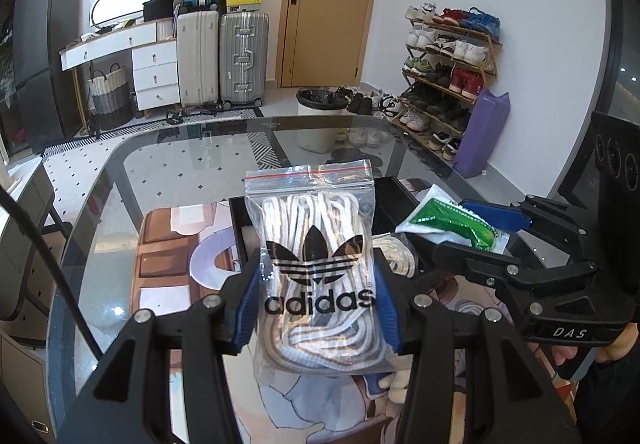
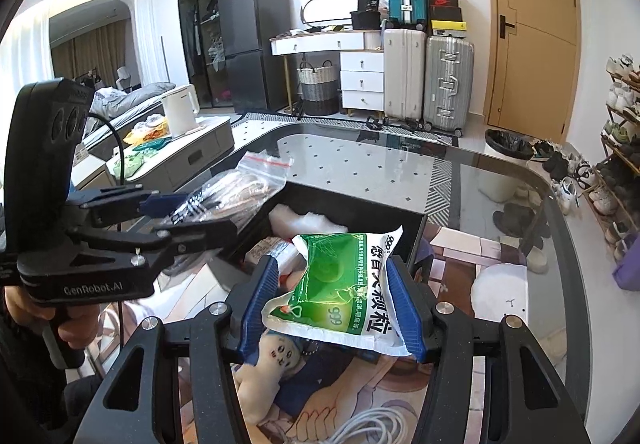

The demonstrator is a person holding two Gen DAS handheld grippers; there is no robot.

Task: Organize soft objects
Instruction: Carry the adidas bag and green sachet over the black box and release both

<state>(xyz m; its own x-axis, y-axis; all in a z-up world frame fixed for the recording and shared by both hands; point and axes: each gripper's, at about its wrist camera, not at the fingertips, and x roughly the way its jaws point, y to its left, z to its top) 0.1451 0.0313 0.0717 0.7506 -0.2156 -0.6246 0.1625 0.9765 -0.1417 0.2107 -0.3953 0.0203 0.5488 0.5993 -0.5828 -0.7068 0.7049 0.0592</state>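
My left gripper [image 1: 316, 308] is shut on a clear zip bag of white laces [image 1: 316, 264] with a black Adidas logo, held upright above the table. In the right wrist view the same zip bag [image 2: 236, 188] and left gripper [image 2: 192, 216] hang at the left over the box's edge. My right gripper [image 2: 332, 304] is shut on a green and white sachet [image 2: 340, 284], seen from the left wrist view as a green sachet [image 1: 452, 224] in the right gripper [image 1: 480, 228]. Below both lies an open black box [image 2: 360, 208], black box [image 1: 240, 232], with white soft items inside.
A glass table [image 1: 180, 164] carries a printed cartoon mat [image 1: 168, 244]. A small plush doll [image 2: 276, 364] and a white cable [image 2: 372, 428] lie on the mat near me. Suitcases, a white bin [image 1: 320, 116] and a shoe rack [image 1: 448, 76] stand beyond the table.
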